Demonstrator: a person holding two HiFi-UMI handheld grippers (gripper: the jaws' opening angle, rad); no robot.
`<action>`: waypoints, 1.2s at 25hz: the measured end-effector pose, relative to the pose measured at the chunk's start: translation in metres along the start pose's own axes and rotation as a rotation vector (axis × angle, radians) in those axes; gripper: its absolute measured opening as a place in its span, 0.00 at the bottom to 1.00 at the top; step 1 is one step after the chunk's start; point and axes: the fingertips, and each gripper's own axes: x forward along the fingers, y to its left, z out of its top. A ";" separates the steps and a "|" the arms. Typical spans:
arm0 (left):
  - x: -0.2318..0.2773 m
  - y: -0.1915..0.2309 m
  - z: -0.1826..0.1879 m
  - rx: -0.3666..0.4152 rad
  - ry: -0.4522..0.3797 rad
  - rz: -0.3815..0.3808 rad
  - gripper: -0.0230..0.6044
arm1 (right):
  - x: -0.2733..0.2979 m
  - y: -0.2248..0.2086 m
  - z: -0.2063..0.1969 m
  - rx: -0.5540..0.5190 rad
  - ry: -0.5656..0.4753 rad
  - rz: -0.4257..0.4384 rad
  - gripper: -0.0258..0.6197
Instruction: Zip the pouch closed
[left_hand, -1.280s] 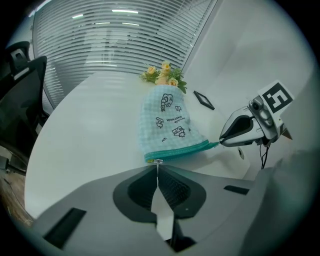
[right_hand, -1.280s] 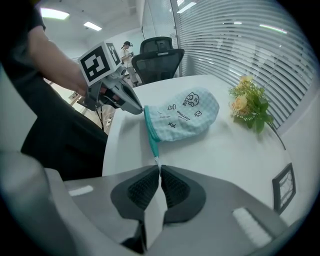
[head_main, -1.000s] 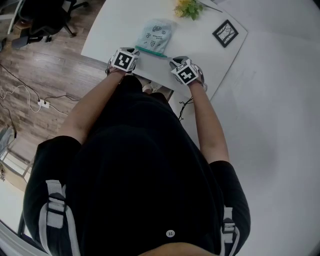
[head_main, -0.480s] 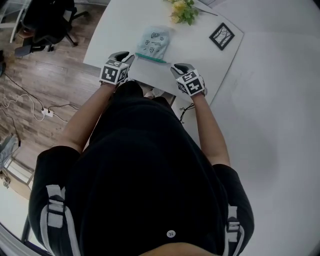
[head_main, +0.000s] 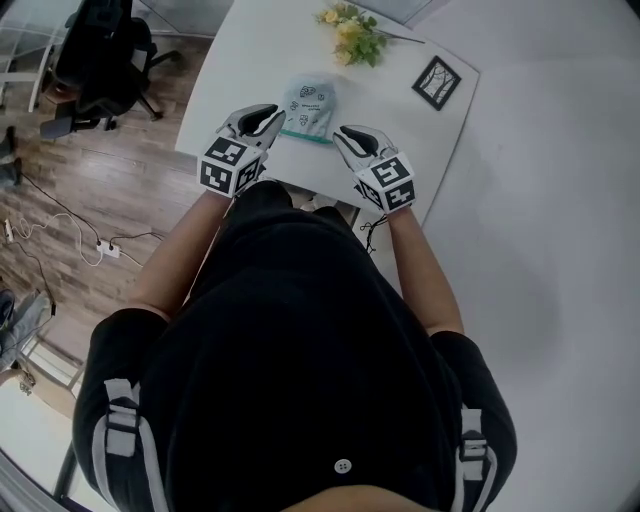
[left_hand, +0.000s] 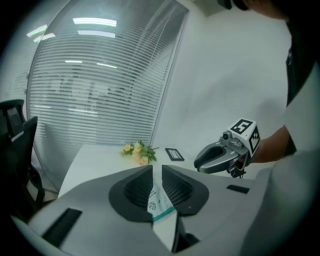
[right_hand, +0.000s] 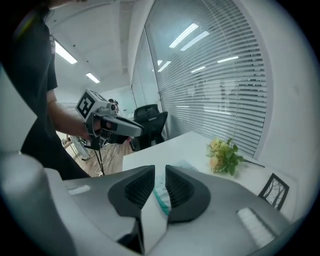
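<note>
**Desk** (head_main: 250, 60): white, rounded corner, over a wooden floor (head_main: 120, 200).

**Pouch** (head_main: 307, 105): lies flat on the desk, printed face up. Its green zip strip (head_main: 305, 136) runs along the edge nearest the person. It sits between the two grippers in the head view and touches neither. Its place beside the flowers looks the same as a second ago.

**Left gripper** (head_main: 262, 120): held above the near desk edge, pointing forward and down.
- Jaws: a slim gap between the pads, which has just been narrowing.
- Nothing is between the jaws. In the left gripper view the pouch shows through the gap, but it lies on the desk beyond.
- Change: a second ago this gripper was down at the left end of the zip strip. It is now raised clear of the pouch.

**Right gripper** (head_main: 348, 137): held level with the left one, well apart from it, pointing forward and down.
- Jaws: slightly apart, with no change in the gap and nothing gripped. The pouch again shows only through the gap.
- Change: it was earlier low at the right end of the zip strip. It is now lifted off, as the left one is.

**Flowers** (head_main: 350, 30): a yellow bunch with green leaves, lying at the far side of the desk beyond the pouch.

**Picture frame** (head_main: 437, 82): small and black, lying flat near the desk's right corner.

**Office chair** (head_main: 100, 50): black, on the floor to the left of the desk.

**Person**: black top, bare forearms, one gripper in each hand.
</note>
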 end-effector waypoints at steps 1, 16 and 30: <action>-0.002 -0.004 0.010 0.019 -0.022 -0.006 0.13 | -0.003 0.001 0.010 -0.004 -0.027 0.000 0.16; -0.040 -0.053 0.123 0.197 -0.307 -0.092 0.05 | -0.082 0.013 0.151 -0.096 -0.466 -0.088 0.06; -0.065 -0.087 0.180 0.271 -0.452 -0.126 0.05 | -0.126 0.016 0.196 -0.138 -0.606 -0.152 0.06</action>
